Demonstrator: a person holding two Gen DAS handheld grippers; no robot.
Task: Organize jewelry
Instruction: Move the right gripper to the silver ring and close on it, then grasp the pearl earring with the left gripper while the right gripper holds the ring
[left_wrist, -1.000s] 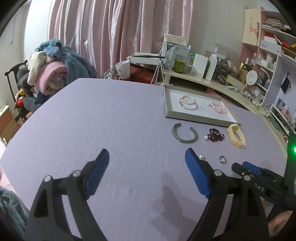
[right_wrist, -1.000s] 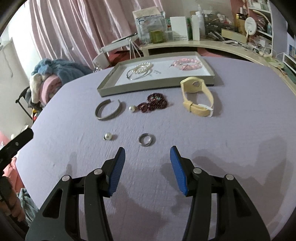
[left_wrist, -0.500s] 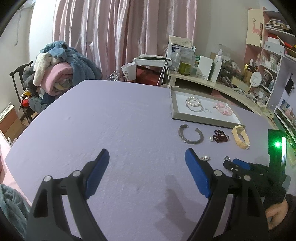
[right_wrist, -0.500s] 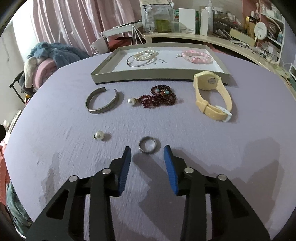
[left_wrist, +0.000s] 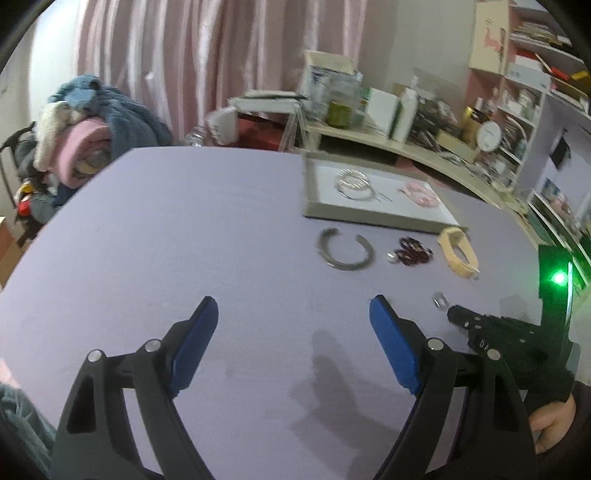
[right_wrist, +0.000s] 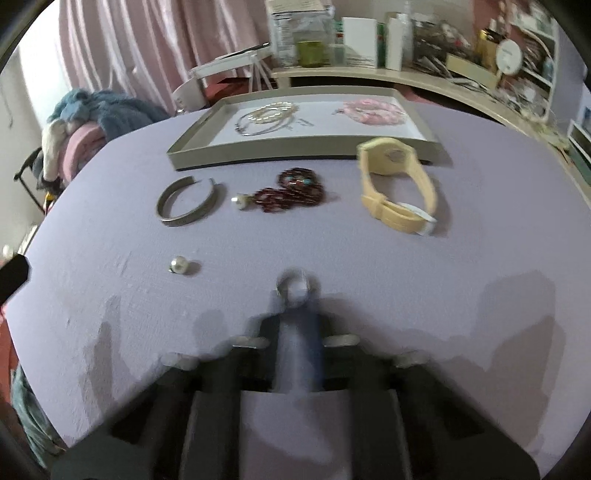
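Observation:
My right gripper (right_wrist: 297, 314) is shut on a silver ring (right_wrist: 293, 285) just above the purple table; the view is blurred. It also shows in the left wrist view (left_wrist: 456, 315) with the ring (left_wrist: 440, 299) at its tip. My left gripper (left_wrist: 293, 328) is open and empty over bare table. On the table lie a silver cuff (right_wrist: 186, 205), a pearl (right_wrist: 178, 264), a dark red bead bracelet (right_wrist: 291, 192) and a cream watch (right_wrist: 397, 192). The grey tray (right_wrist: 258, 157) holds a pearl bracelet (right_wrist: 266, 116) and a pink bracelet (right_wrist: 373, 110).
A chair piled with clothes (left_wrist: 77, 129) stands at the far left. A cluttered shelf counter (left_wrist: 388, 122) runs behind the table. The table edge curves close on the right (right_wrist: 569, 177).
My right gripper moved forward and closed on the silver ring. My left gripper stayed open and shifted a little.

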